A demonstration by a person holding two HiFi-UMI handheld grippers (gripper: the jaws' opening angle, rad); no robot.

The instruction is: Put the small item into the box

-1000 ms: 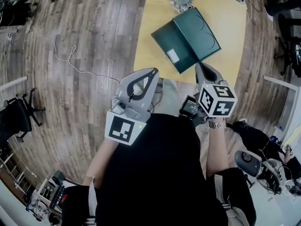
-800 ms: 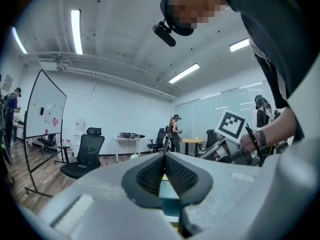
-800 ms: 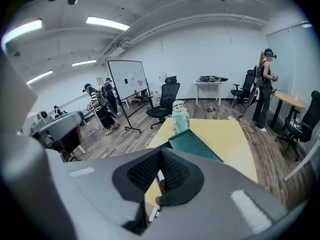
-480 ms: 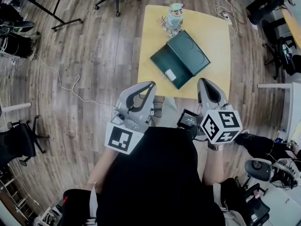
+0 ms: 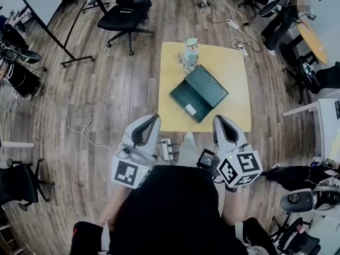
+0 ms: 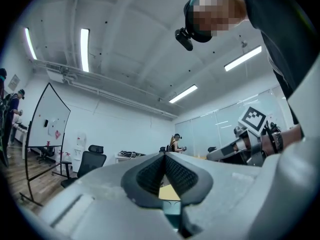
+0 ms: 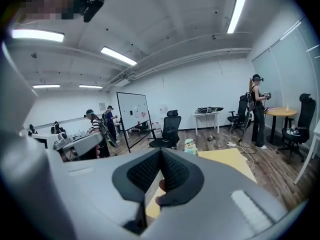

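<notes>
The left claw (image 5: 150, 120), grey and two-jawed, has its ribbed pads pressed together at the tips, and the right claw (image 5: 219, 120) is closed the same way. Both are held side by side on the near side of the square yellow tabletop (image 5: 234, 89). On the tabletop the dark green rectangular box (image 5: 199, 93) lies open and flat. The small pale cartoon figurine (image 5: 189, 53) stands upright just beyond the box's far corner, well apart from both claws.

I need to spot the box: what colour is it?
The box is dark green, on the yellow table; clearest in the head view.
</notes>
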